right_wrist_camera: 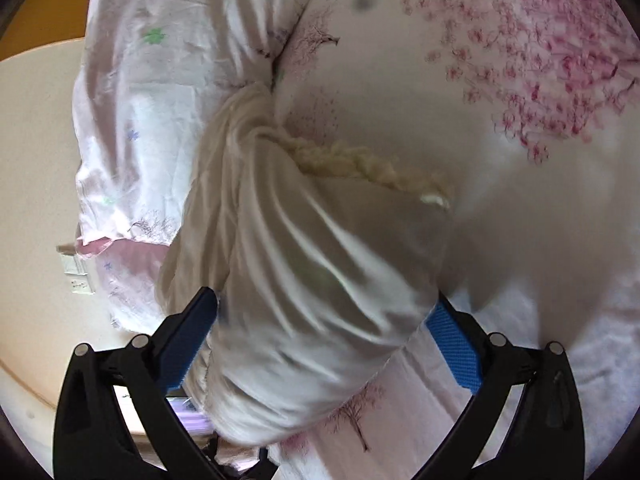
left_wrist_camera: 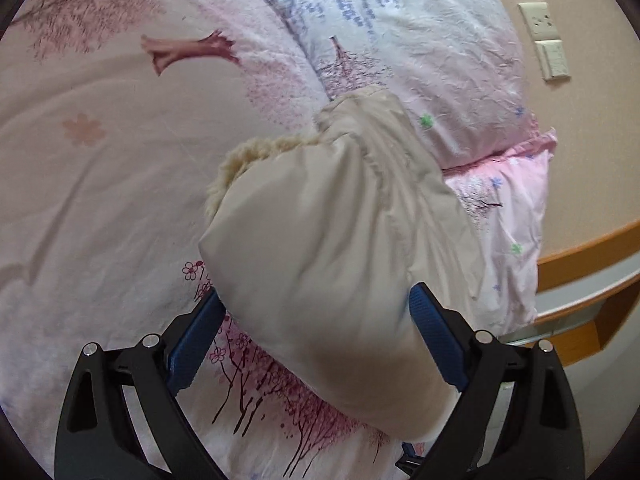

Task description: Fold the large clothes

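Note:
A bulky cream padded jacket (left_wrist_camera: 328, 240) with a fleece lining (left_wrist_camera: 240, 160) lies bunched on the pink blossom-print bed cover (left_wrist_camera: 100, 184). My left gripper (left_wrist_camera: 316, 332) has its blue-padded fingers (left_wrist_camera: 196, 340) spread wide on either side of the jacket's thick fold. In the right wrist view the same jacket (right_wrist_camera: 312, 280) fills the space between my right gripper's (right_wrist_camera: 324, 332) wide-set fingers (right_wrist_camera: 452, 344), fleece lining (right_wrist_camera: 360, 164) showing above. Both pairs of jaws press against the bulk of the jacket.
A printed pillow (left_wrist_camera: 408, 48) and a pink pillow (left_wrist_camera: 508, 216) lie at the bed's head beyond the jacket. A beige wall with a socket and switch (left_wrist_camera: 544, 40) and a wooden headboard ledge (left_wrist_camera: 592, 256) stand to the right.

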Motion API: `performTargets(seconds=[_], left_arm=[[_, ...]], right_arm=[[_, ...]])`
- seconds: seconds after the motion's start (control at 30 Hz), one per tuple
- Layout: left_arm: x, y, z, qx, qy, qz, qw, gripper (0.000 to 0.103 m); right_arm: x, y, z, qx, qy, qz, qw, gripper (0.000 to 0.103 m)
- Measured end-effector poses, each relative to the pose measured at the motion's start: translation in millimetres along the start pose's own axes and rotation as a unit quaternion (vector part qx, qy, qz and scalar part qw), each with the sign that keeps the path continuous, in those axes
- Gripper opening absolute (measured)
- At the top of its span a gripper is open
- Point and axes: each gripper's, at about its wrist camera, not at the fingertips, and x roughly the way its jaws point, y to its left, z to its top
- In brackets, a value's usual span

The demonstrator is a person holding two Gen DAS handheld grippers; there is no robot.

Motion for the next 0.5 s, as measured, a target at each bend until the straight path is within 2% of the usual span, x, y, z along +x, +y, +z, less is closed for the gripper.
performTargets(seconds=[0.17,0.3,0.37,0.43,0.5], left_arm=[[8,-3,2,-0.017,-0.011,0.004,0.9998,0.094],[14,-6,7,-0.02,-0.022,0.007,0.9995,0.094],[15,-5,10,-0.023,-0.03,-0.002,0.9993,0.087],[14,-3,12,-0.028,-0.035,-0.013,0.9989,0.072],[12,-2,13,-0.028,-0.041,-0.026,0.9984,0.062]], right_arm=[[9,11,-4,-0.032,-0.012,-0.019,0.999,0.101],[10,13,-6,-0.041,-0.026,-0.021,0.999,0.093],[11,15,-7,-0.051,-0.033,-0.02,0.998,0.082],[9,18,-9,-0.064,-0.041,-0.013,0.997,0.068],[8,20,-9,-0.07,-0.043,-0.002,0.997,0.061]])
